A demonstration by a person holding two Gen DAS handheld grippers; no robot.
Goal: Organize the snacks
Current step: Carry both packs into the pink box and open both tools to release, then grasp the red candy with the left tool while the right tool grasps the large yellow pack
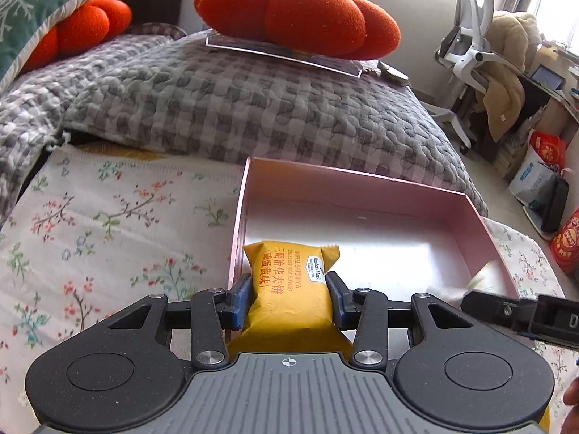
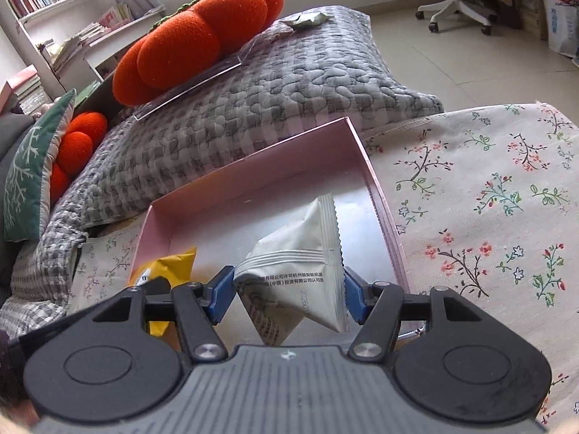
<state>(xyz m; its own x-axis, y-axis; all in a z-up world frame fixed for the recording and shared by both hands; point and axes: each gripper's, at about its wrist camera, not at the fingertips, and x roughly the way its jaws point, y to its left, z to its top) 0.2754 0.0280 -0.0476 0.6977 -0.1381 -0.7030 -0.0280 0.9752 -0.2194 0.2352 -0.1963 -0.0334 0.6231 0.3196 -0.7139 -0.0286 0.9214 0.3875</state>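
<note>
A pink open box (image 1: 362, 188) (image 2: 253, 166) sits on a floral cloth. My left gripper (image 1: 291, 294) is shut on a yellow snack packet (image 1: 293, 282) and holds it over the box's near left corner. My right gripper (image 2: 289, 289) is shut on a white snack packet (image 2: 304, 253) and holds it over the box's near right part. The yellow packet (image 2: 170, 267) shows at the left in the right wrist view. The right gripper (image 1: 521, 313) shows at the right edge of the left wrist view.
A grey quilted cushion (image 1: 253, 108) lies behind the box, with an orange pumpkin pillow (image 1: 300, 14) on a clear sheet on top. Floral cloth (image 2: 488, 199) spreads right of the box. A white office chair (image 1: 466, 39) and bags stand on the floor at far right.
</note>
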